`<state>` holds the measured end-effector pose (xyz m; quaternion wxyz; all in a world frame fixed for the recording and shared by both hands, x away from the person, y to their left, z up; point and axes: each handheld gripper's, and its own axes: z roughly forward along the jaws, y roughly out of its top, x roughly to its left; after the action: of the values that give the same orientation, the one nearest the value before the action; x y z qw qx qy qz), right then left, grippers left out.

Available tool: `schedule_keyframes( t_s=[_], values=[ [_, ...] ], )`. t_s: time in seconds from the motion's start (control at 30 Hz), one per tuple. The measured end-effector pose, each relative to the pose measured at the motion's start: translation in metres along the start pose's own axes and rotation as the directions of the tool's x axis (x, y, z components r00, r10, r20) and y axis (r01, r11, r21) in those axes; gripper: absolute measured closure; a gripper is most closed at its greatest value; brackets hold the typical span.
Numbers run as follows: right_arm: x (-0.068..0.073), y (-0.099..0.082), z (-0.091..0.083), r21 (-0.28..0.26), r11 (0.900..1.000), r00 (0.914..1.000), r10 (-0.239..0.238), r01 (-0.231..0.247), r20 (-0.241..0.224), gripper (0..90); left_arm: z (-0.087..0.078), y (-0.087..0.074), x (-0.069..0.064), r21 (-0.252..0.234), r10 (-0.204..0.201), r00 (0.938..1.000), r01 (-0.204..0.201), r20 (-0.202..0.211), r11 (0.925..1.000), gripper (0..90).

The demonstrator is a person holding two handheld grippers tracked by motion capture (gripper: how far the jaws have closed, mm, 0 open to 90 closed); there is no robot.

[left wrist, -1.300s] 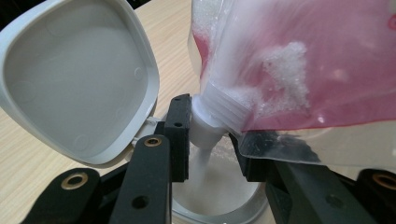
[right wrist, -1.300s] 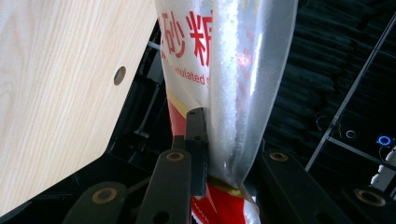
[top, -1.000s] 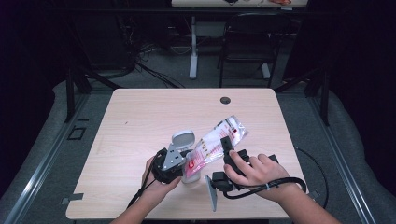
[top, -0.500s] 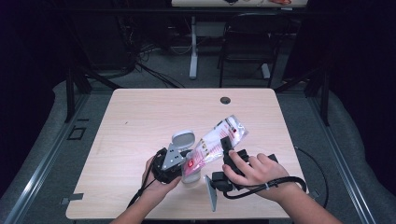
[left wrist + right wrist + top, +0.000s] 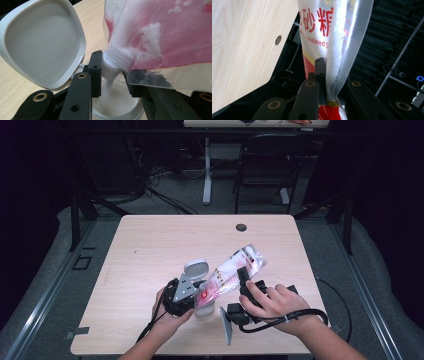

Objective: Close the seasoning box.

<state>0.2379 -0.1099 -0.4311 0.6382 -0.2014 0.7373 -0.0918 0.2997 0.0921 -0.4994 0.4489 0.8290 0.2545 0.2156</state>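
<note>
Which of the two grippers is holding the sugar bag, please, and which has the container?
The right gripper pinches the tilted sugar bag; the left gripper is clamped around the open white container that the sugar pours into.

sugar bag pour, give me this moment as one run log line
step: pouring | right gripper: shut on sugar bag, jaws just closing, tilted spout-down | left gripper: shut on jar | lid: open | sugar streaming in

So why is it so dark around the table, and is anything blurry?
High view: light falls on the table; the room behind is dim. Left gripper view: the bag sits close and soft, the lid shines pale. Right gripper view: the bag's print is sharp, the background dark.
</note>
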Motion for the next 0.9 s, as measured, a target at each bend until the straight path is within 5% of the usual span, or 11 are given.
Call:
schedule_keyframes(
  t_s=[0.9],
  values=[
    [-0.0022, 0.0016, -0.0023, -0.018, 0.9998, 0.9999, -0.008, 0.008, 0.013, 85.0, 0.0014, -0.0005, -0.0005, 0.001, -0.008, 0.9999, 0.008, 0.008, 1.0, 69.8]
  ],
)
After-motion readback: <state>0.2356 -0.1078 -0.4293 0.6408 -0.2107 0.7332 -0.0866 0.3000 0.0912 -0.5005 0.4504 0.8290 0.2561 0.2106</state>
